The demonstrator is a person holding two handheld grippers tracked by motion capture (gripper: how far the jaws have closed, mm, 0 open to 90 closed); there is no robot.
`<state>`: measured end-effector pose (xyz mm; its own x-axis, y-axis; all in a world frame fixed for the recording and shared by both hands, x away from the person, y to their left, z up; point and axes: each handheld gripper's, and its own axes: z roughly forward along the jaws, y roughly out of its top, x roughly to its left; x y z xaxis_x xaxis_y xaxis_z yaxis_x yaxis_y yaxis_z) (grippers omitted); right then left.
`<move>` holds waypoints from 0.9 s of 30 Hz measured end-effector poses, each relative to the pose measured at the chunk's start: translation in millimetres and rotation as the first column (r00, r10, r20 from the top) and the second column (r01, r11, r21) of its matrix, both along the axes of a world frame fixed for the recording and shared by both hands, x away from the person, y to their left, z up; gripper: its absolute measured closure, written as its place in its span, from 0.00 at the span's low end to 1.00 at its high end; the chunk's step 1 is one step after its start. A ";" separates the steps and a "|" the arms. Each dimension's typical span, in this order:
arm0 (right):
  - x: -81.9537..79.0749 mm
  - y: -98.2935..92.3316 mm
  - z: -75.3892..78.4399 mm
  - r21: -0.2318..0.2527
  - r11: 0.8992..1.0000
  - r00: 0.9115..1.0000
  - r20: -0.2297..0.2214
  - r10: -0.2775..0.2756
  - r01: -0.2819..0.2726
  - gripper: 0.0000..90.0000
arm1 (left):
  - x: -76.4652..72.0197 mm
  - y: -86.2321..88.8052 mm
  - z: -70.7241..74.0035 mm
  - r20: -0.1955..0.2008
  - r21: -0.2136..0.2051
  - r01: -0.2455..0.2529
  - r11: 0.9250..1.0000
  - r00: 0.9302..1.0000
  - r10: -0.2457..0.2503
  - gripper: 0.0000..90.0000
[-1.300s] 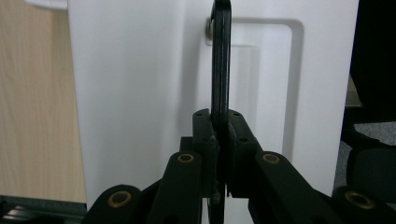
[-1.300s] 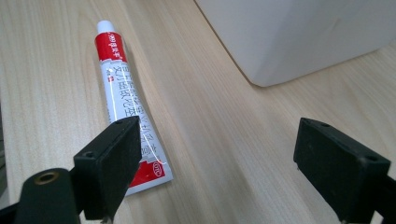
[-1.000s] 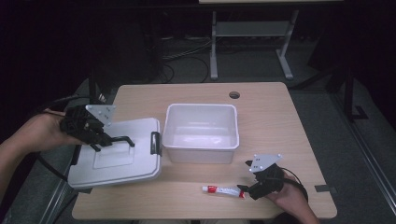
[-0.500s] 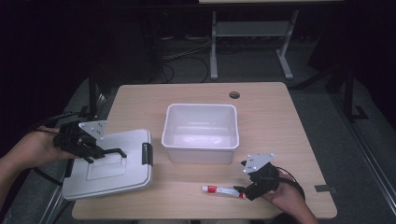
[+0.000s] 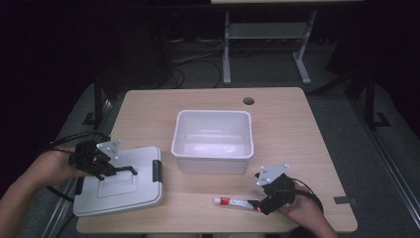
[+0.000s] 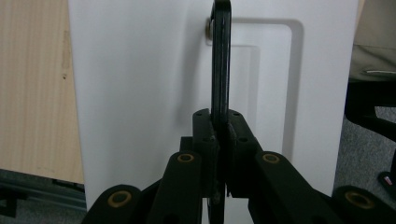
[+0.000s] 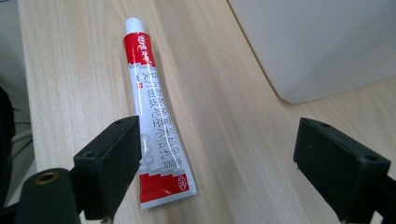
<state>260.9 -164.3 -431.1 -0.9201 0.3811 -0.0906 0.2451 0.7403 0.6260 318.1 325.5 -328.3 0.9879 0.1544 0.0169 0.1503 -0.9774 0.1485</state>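
Observation:
A white lid (image 5: 119, 191) with a black handle (image 5: 124, 170) lies at the table's front left corner, partly over the edge. My left gripper (image 5: 113, 171) is shut on that handle; in the left gripper view the handle (image 6: 220, 56) runs straight up from between the closed jaws (image 6: 219, 128), over the lid (image 6: 140, 93). A red and white tube (image 5: 236, 202) lies near the front edge. My right gripper (image 5: 260, 204) stands open at the tube's flat end. In the right gripper view the tube (image 7: 156, 121) lies beside the left jaw, untouched by either pad of the gripper (image 7: 217, 149).
An open white bin (image 5: 213, 114) stands in the middle of the wooden table (image 5: 287, 129), and its corner (image 7: 317, 46) shows in the right gripper view. A cable hole (image 5: 248, 101) is at the back. Dark floor, cables and a metal stand lie beyond.
My left gripper has carried the lid down and toward the front left, away from the bin, so that it now rests low on the table corner. The right gripper has stayed by the tube.

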 end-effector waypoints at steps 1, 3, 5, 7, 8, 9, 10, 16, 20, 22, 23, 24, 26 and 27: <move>-0.2 -0.1 0.1 -0.001 1.000 1.000 -0.001 0.001 -0.001 0.17 | 0.9 0.2 -2.8 -0.001 0.006 0.003 1.000 1.000 -0.003 0.94; -0.3 -0.5 0.2 -0.003 1.000 1.000 0.003 0.005 -0.005 0.17 | 1.8 0.3 -8.6 -0.006 0.007 -0.002 1.000 1.000 0.002 0.94; -0.8 -0.1 0.0 -0.007 1.000 1.000 0.000 0.007 -0.007 0.17 | 3.4 0.3 -13.7 -0.008 0.016 0.001 1.000 1.000 -0.001 0.94; -0.9 1.0 -0.9 -0.009 1.000 1.000 -0.005 0.009 -0.009 0.17 | 5.0 0.2 -17.9 -0.013 0.011 -0.003 1.000 1.000 0.003 0.94; -0.9 1.4 -1.2 -0.009 1.000 1.000 -0.007 0.010 -0.010 0.17 | 5.8 -0.1 -20.2 -0.013 0.013 -0.003 1.000 1.000 0.003 0.94; -0.7 1.8 -1.5 -0.014 1.000 1.000 -0.005 0.013 -0.013 0.17 | 7.1 -0.6 -22.8 -0.016 0.015 -0.001 1.000 1.000 0.001 0.94; -0.4 2.3 -2.0 -0.016 1.000 1.000 -0.006 0.017 -0.017 0.17 | 8.0 -1.3 -25.8 -0.018 0.012 -0.005 1.000 1.000 0.005 0.94; -0.5 4.6 -3.5 -0.023 0.999 0.999 -0.018 0.027 -0.027 0.17 | 13.1 -3.7 -35.1 -0.026 0.022 0.002 1.000 1.000 -0.001 0.94; -0.2 5.1 -3.9 -0.029 0.999 0.999 -0.022 0.028 -0.029 0.17 | 15.3 -5.4 -44.8 -0.041 0.030 0.003 1.000 0.999 -0.002 0.94; 0.0 6.2 -4.9 -0.031 0.999 0.999 -0.026 0.035 -0.036 0.17 | 16.1 -5.9 -48.8 -0.049 0.030 0.002 1.000 0.999 0.000 0.94; 0.0 6.2 -4.9 -0.031 0.999 0.999 -0.026 0.035 -0.036 0.17 | 16.1 -5.9 -48.8 -0.049 0.030 0.002 1.000 0.999 0.000 0.94; 0.0 6.7 -5.1 -0.033 0.999 0.999 -0.030 0.034 -0.035 0.17 | 16.4 -6.0 -49.6 -0.047 0.027 0.001 1.000 0.999 0.000 0.94; 0.4 8.2 -6.2 -0.046 0.998 0.999 -0.038 0.039 -0.041 0.17 | 17.7 -6.1 -51.0 -0.050 0.032 0.007 0.999 0.999 -0.006 0.94; 0.4 8.2 -6.2 -0.046 0.998 0.999 -0.038 0.039 -0.041 0.17 | 17.7 -6.1 -51.0 -0.050 0.032 0.007 0.999 0.999 -0.006 0.94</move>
<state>261.3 -156.1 -437.3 -0.9375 0.3401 -0.0733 0.2369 0.7782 0.5816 335.8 319.5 -379.3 0.9885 0.1483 -0.0280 0.1505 -0.9826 0.1091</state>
